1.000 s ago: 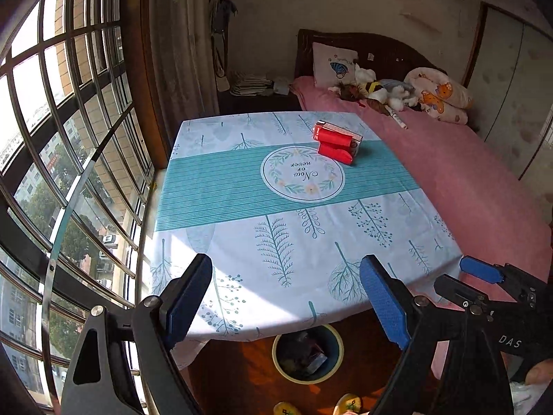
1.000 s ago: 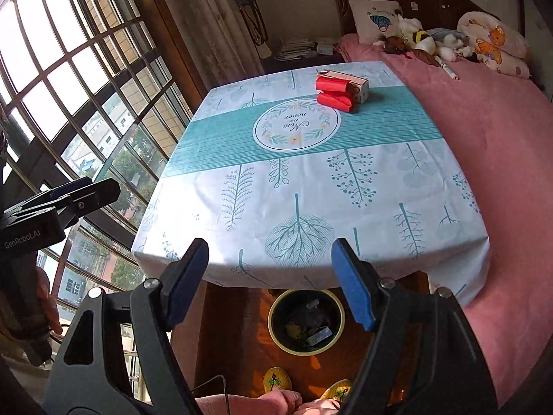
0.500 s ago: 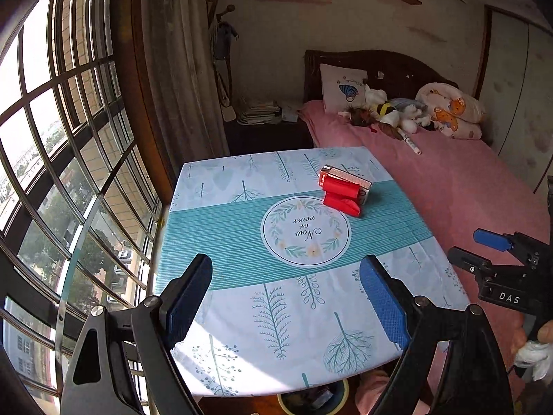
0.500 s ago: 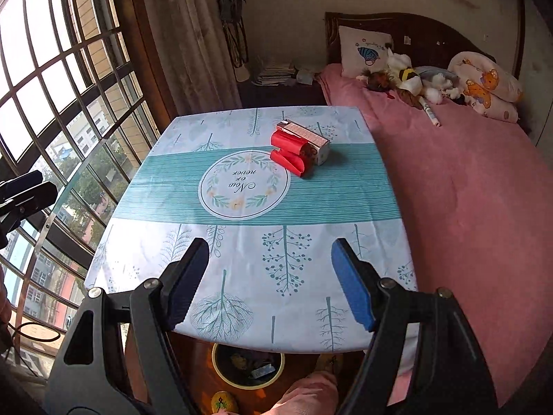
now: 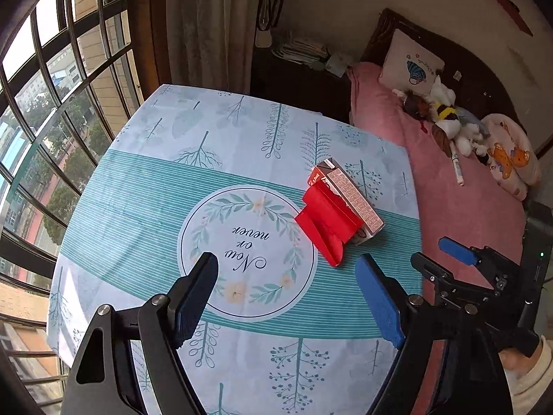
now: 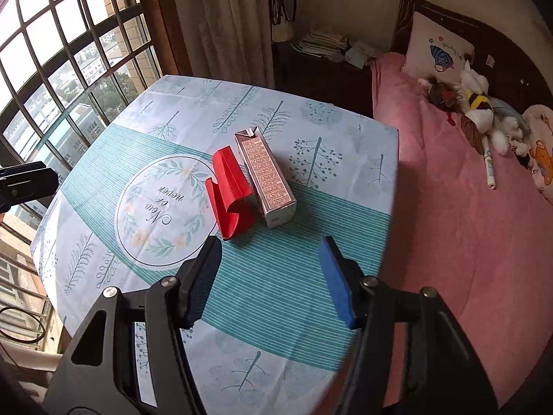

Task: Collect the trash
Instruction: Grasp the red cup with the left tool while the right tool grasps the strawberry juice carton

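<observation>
Both views have swung from the table's point(image 6: 363, 235) near edge onto the crumpled red paper wrapper point(image 6: 230, 195) and printed pinkish cardboard carton point(image 6: 266, 176), so I am mid-approach with the left hand-held gripper point(image 5: 287, 297) and right hand-held gripper point(image 6: 271, 280) empty, jaws apart and narrowing, and next I must reach forward and straddle one piece.

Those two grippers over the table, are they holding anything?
No. The left gripper and right gripper are empty, both closing above the red carton.

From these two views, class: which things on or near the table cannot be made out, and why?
- Carton: print too small to read, both views.
- Red box: the side facing the carton is hidden.
- Under the table: covered by the tablecloth and gripper frames, both views.
- Right gripper: jaws closing, nothing between them; cut off in left view.
</observation>
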`<state>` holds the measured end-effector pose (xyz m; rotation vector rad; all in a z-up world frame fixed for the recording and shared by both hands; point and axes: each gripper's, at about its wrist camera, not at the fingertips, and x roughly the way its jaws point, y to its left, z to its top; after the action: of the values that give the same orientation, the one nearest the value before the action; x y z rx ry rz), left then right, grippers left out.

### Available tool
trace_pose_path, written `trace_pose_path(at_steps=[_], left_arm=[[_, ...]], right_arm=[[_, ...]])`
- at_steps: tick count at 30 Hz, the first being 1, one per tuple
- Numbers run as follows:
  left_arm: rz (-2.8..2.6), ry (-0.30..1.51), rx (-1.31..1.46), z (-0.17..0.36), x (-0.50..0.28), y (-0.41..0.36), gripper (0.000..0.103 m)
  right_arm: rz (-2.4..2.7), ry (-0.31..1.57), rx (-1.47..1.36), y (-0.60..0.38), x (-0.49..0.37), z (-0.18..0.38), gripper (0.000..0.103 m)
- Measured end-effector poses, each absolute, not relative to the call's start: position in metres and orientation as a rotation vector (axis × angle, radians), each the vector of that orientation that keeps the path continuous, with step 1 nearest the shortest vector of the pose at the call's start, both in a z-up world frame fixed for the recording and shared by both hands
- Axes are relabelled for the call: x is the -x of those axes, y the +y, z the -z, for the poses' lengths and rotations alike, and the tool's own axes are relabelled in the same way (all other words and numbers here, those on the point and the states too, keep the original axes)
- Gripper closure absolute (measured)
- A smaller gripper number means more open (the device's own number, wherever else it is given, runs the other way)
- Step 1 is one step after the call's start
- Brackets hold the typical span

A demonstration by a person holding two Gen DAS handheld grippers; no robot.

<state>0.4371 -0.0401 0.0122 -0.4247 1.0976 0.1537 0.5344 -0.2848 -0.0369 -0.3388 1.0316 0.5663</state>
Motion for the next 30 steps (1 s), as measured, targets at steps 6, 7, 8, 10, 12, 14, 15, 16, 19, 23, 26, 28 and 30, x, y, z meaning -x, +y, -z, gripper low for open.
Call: trace_pose_path(at_steps=[6,7,8,10,12,14,15,16,19,23,26,28,30], left_arm=[[-0.218,1.198,0.541,0.043,-0.508,-0.05,0.019],[-0.229,1.211,0.559,0.053,-0.515,-0.049,0.019],[-0.239,1.219,0.576,0.062,-0.523,-0.05,0.019],[-0.259,1.233,0.61,0.076,-0.537,-0.05,0.019],[-0.266,1.25,0.635,0.091,-0.547,-0.051,0.019],[-0.281,1.276,0.639,0.105,-0.557,-0.055,0.019],[-0.283,1.289,0.644,0.111,-0.559,-0.056,0.02],[-0.283,1.303,0.649,0.117,-0.561,-0.057,0.022],[-0.281,1.332,0.673,0.137,-0.566,-0.061,0.026],[-0.272,1.353,0.718,0.159,-0.571,-0.066,0.03],[-0.253,1.367,0.764,0.174,-0.573,-0.069,0.039],[-0.246,1.381,0.783,0.183,-0.575,-0.073,0.046],[-0.241,1.395,0.782,0.193,-0.577,-0.079,0.057]], right_arm=[[-0.639,1.102,0.373,-0.27,-0.594,0.098,0.048],[-0.65,1.109,0.376,-0.267,-0.599,0.107,0.048],[-0.662,1.118,0.374,-0.263,-0.601,0.116,0.048],[-0.684,1.138,0.364,-0.253,-0.602,0.129,0.049],[-0.709,1.154,0.356,-0.248,-0.605,0.139,0.052],[-0.729,1.157,0.359,-0.244,-0.608,0.147,0.056],[-0.734,1.154,0.369,-0.241,-0.608,0.151,0.057],[-0.736,1.153,0.378,-0.24,-0.608,0.153,0.061],[-0.739,1.142,0.379,-0.241,-0.613,0.157,0.063],[-0.732,1.135,0.379,-0.245,-0.618,0.157,0.063],[-0.734,1.134,0.378,-0.248,-0.619,0.157,0.063],[-0.735,1.13,0.382,-0.249,-0.617,0.156,0.063],[-0.732,1.125,0.383,-0.249,-0.614,0.155,0.063]])
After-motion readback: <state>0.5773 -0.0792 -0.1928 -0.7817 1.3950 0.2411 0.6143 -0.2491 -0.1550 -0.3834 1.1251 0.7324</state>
